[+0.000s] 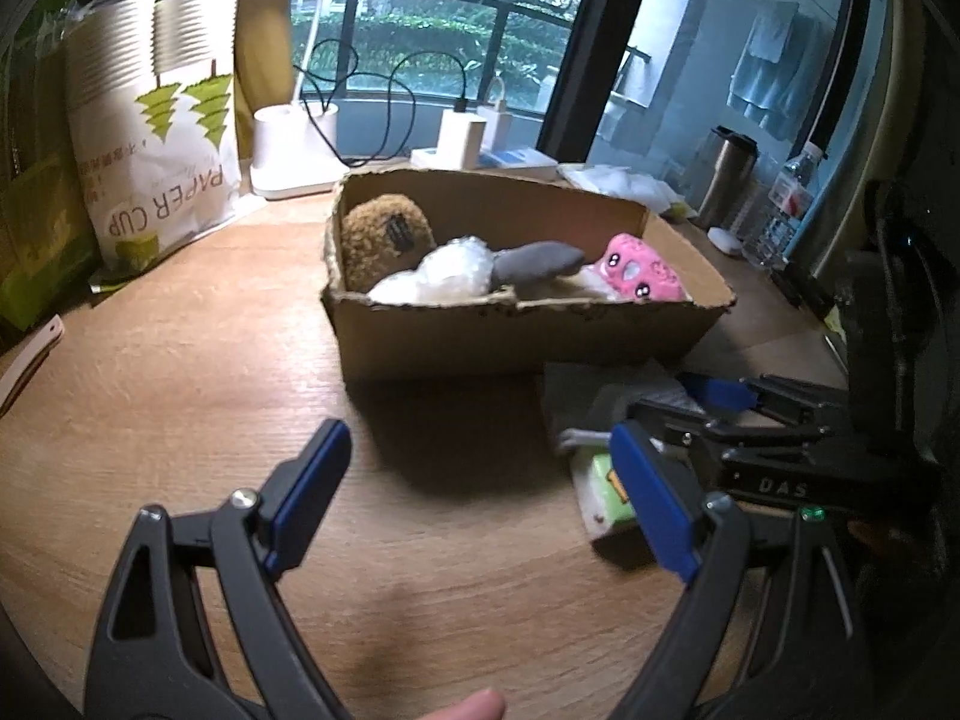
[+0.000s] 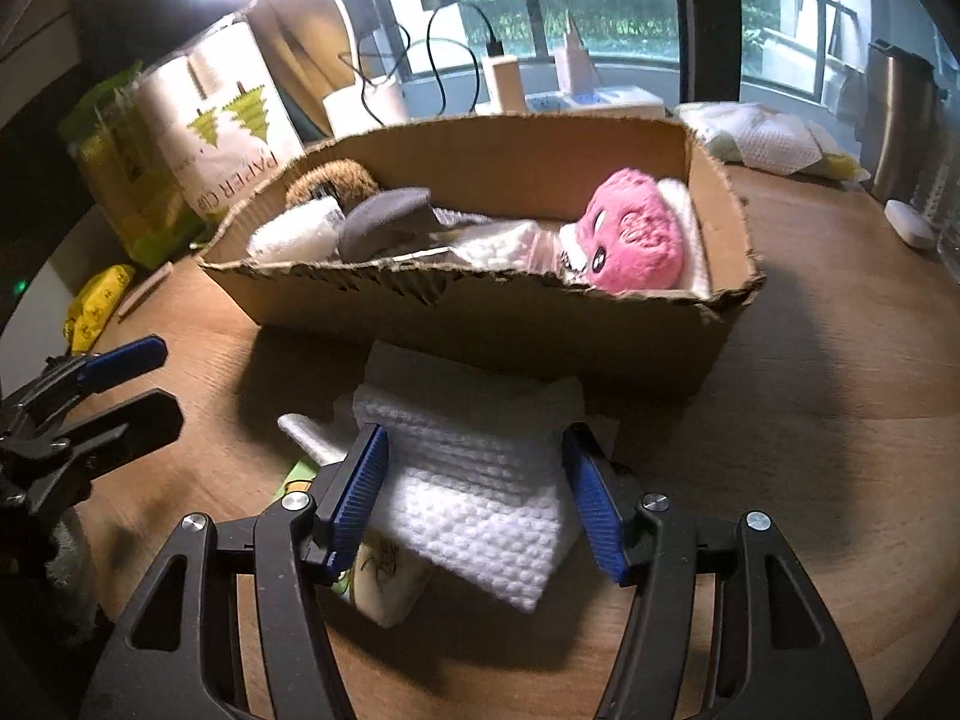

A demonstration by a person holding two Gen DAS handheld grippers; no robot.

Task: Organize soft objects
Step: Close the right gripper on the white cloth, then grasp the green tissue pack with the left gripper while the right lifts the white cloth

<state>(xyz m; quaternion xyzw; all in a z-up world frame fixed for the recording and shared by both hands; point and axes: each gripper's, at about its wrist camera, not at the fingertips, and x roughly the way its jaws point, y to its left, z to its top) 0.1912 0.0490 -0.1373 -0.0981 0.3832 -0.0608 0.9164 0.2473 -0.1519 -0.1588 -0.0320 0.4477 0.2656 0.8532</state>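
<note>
A cardboard box [image 1: 510,333] [image 2: 480,324] on the wooden table holds a brown plush [image 1: 384,237], a white fluffy item [image 1: 438,276], a grey plush [image 1: 537,264] [image 2: 384,216] and a pink plush [image 1: 639,270] [image 2: 636,240]. In front of the box lies a white knitted cloth [image 2: 480,492] over a green-and-white packet [image 1: 606,492] [image 2: 384,570]. My right gripper [image 2: 480,498] is open, its jaws on either side of the cloth, not gripping it. My left gripper [image 1: 480,492] is open and empty over bare table, left of the cloth pile.
A paper cup bag [image 1: 162,138] and green packs [image 1: 36,228] stand at the left. A white lamp base [image 1: 294,150], chargers [image 1: 462,138], a steel tumbler [image 1: 726,174], a bottle [image 1: 786,204] and white packing foam [image 2: 768,138] line the back.
</note>
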